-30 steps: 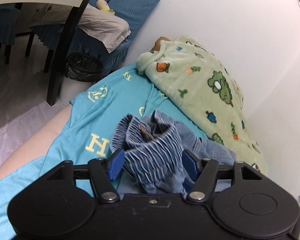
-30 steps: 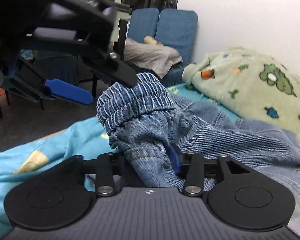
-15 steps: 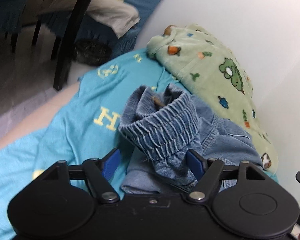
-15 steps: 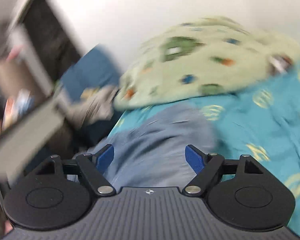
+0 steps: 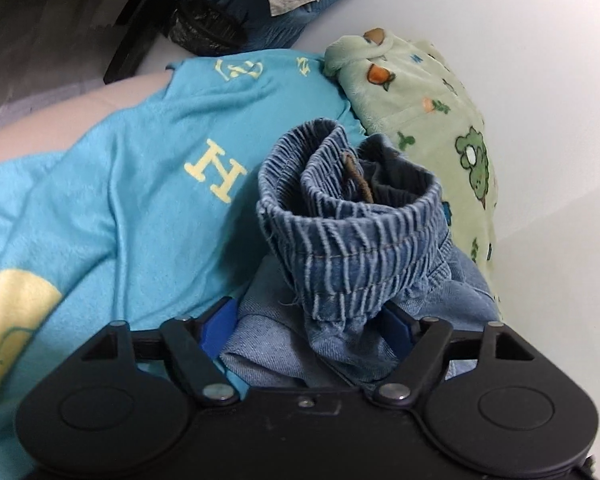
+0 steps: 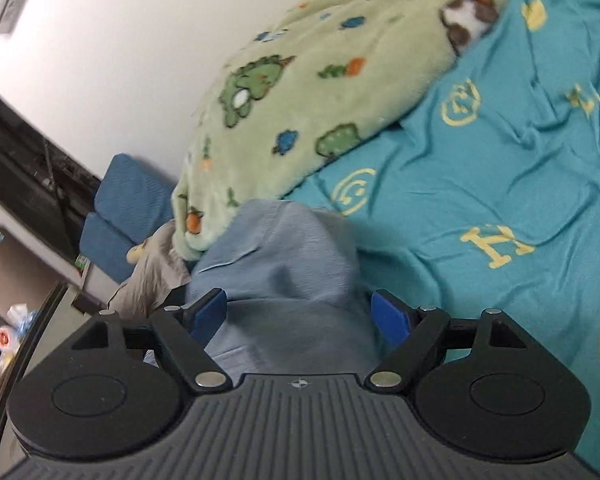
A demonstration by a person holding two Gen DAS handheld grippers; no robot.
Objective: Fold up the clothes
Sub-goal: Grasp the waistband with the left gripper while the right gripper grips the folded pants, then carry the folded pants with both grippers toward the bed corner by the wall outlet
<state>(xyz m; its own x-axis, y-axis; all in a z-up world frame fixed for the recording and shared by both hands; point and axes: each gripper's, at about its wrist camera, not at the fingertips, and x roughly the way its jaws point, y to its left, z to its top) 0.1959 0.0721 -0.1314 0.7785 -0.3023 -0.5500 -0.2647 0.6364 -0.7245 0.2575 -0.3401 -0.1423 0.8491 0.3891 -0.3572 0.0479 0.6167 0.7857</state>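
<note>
Blue denim trousers [image 5: 352, 240] with a ribbed elastic waistband lie bunched on the turquoise bedsheet [image 5: 140, 184]. The waistband stands up in front of my left gripper [image 5: 306, 328], whose blue fingers are spread wide with denim lying between them, not clamped. In the right wrist view a pale blue denim part [image 6: 284, 272] of the trousers lies between the spread fingers of my right gripper [image 6: 300, 316], which is open too.
A green fleece blanket [image 6: 320, 80] with dinosaur prints lies along the white wall. Blue chairs [image 6: 116, 216] with a grey cloth, a black bin [image 5: 208, 28] and dark table legs stand beyond the bed's end. The sheet [image 6: 500, 184] stretches to the right.
My right gripper has let go of the denim, opened and swung round to face along the bed. My left gripper has lowered and tilted over the waistband, still open.
</note>
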